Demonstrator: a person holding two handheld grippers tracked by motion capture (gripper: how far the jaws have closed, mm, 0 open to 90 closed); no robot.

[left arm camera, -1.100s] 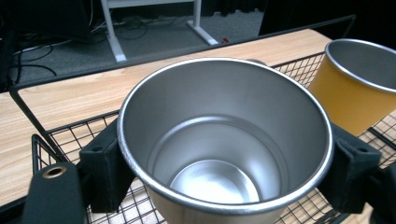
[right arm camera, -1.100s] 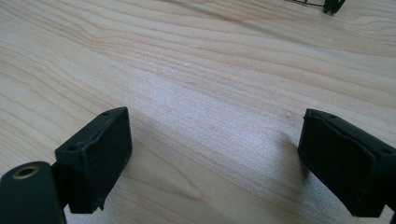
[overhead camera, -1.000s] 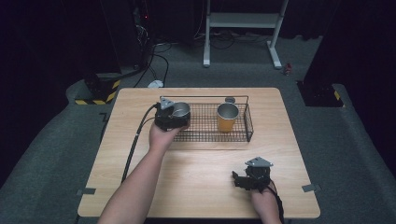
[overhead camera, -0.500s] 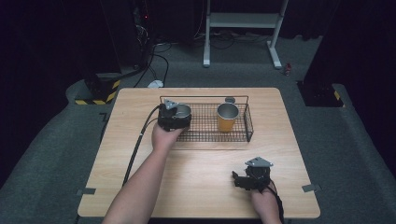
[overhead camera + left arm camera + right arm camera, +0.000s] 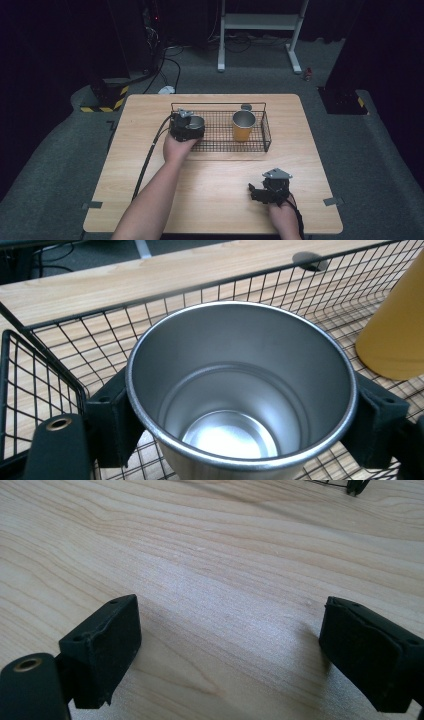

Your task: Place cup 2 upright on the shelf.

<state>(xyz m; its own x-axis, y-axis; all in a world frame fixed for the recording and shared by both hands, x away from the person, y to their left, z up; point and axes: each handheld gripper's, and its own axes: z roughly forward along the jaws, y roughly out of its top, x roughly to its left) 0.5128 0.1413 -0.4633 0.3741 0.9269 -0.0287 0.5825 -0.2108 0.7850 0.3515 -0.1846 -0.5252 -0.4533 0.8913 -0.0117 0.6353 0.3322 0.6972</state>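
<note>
A bare steel cup (image 5: 196,121) (image 5: 240,390) stands upright and empty at the left end of a black wire basket (image 5: 265,132) (image 5: 50,355). My left gripper (image 5: 187,127) (image 5: 242,422) is shut on the cup, one black pad against each side of its wall just below the rim. A yellow cup (image 5: 243,126) (image 5: 395,335) with a steel inside stands upright toward the right end of the same basket, apart from the steel cup. My right gripper (image 5: 260,192) (image 5: 230,655) rests low over the bare wood near the front right, open, with nothing between its pads.
The basket sits on a light wooden table (image 5: 215,180), toward its back. A small dark round disc (image 5: 246,106) (image 5: 309,260) lies on the wood just behind the basket. The left gripper's cable (image 5: 150,155) trails over the table's left half.
</note>
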